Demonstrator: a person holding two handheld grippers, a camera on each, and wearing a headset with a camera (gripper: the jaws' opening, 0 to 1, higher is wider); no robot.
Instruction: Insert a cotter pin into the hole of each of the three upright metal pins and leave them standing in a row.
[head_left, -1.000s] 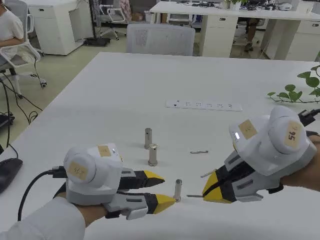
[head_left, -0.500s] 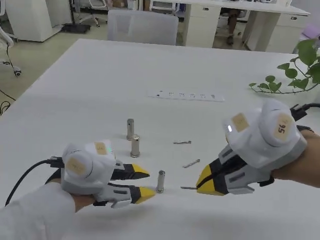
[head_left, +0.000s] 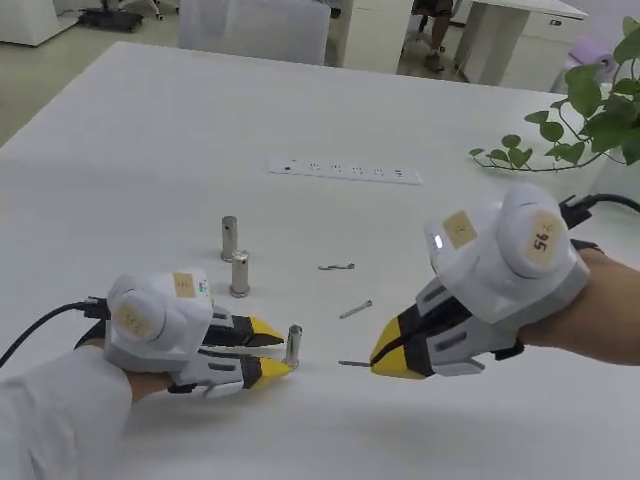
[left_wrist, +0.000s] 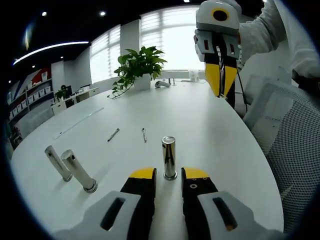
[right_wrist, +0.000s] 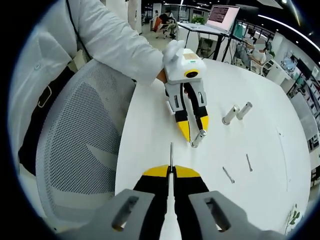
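Steel-grey and cylindrical, the nearest upright metal pin (head_left: 294, 343) stands on the white bench (head_left: 150, 150) between the yellow tips of the left tool (head_left: 282, 352). Compared with one second ago, these jaws have drawn closer together about the pin's base. The left gripper view shows a thin gap on each side, so the pin is bracketed rather than visibly clamped. This suggests the pin is being steadied for insertion.

The right tool (head_left: 378, 362) is closed on a thin wire cotter pin (head_left: 354, 364), as it was before. The cotter pin's free end stops short of the upright pin, so insertion has not begun.

The cotter pin's long axis runs straight out along the right tool's jaws, roughly level with the bench, and points at the upright pin. The upright pin's axis is vertical. Its cross hole cannot be made out.

Two further upright pins (head_left: 240, 274) stand beyond, close together, and two loose cotter pins (head_left: 355, 310) lie flat nearby.
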